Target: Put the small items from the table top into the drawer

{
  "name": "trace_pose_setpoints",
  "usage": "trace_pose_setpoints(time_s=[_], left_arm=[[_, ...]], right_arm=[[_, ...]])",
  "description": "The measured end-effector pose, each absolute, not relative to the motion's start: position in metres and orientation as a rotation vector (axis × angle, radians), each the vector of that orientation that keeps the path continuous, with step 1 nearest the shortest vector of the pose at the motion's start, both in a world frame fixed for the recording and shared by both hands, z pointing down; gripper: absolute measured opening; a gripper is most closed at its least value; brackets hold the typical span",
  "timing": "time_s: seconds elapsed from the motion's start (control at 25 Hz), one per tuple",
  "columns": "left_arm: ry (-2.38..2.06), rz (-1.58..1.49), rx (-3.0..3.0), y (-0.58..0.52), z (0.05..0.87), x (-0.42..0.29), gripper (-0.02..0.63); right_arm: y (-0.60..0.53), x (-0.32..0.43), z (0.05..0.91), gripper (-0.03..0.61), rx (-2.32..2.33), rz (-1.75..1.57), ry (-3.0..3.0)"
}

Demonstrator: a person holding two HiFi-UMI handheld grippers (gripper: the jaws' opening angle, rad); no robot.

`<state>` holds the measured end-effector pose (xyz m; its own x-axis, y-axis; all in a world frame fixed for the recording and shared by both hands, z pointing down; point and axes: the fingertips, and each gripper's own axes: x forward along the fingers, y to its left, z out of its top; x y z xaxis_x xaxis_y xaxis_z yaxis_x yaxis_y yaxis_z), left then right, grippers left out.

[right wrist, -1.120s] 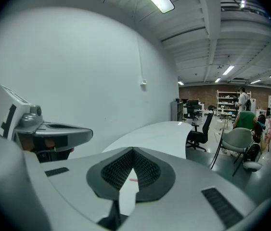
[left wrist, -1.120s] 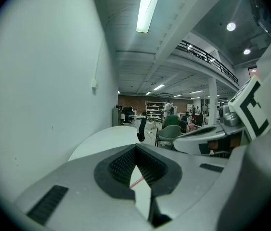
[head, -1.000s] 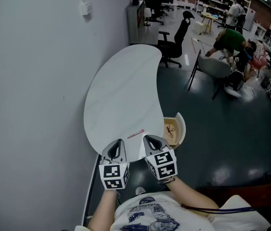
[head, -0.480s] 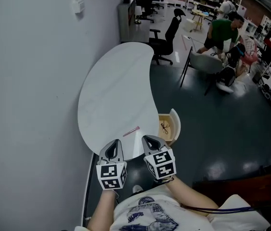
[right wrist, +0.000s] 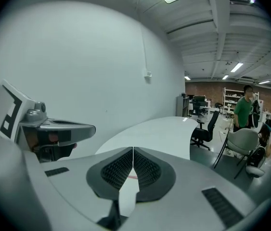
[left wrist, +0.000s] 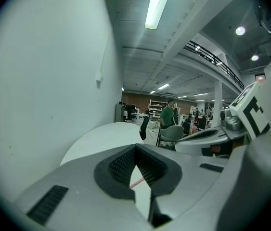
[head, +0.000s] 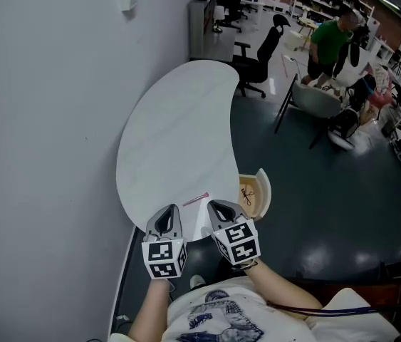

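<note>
small items overall: by my reading most of the job is done; one piece is left on top.
table top: white and curved, bare except for that one piece close to its near edge.
drawer: pulled open at the table's right near edge, ready to take more.
left gripper: jaws closed together with nothing between them, over the near edge.
right gripper: jaws closed and empty, beside the left one, near the drawer.
pink stick: thin, lying flat on the top just beyond and between the two gripper tips; not yet picked up.
dark item: already inside the drawer; too small to identify.
</note>
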<state>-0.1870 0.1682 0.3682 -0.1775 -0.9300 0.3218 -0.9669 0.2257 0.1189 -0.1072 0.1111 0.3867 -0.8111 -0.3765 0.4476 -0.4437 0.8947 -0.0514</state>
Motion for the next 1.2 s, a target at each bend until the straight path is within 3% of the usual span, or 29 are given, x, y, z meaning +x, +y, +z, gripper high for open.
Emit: trace_pose_setpoints(time_s=[0.72, 0.84, 1.0, 1.12, 1.2], left_arm=[[-2.314, 0.138, 1.368, 0.097, 0.424, -0.224, 0.02], [-2.337, 0.129, 1.295, 0.099, 0.434, -0.224, 0.02], [-2.358, 0.115, 1.218, 0.098, 0.445, -0.221, 0.02], [-2.374, 0.097, 1.152, 0.1, 0.454, -0.221, 0.02], [-2.381, 0.081, 1.096, 0.107, 0.46, -0.218, 0.02]], right_arm=[[0.029, -0.164, 0.454, 0.026, 0.042, 0.146, -2.525], [0.034, -0.167, 0.466, 0.091, -0.075, 0.134, -2.505], [0.034, -0.169, 0.481, 0.123, -0.194, 0.128, -2.474], [0.034, -0.174, 0.492, 0.199, -0.294, 0.124, -2.452], [0.038, -0.173, 0.499, 0.206, -0.35, 0.102, -2.43]])
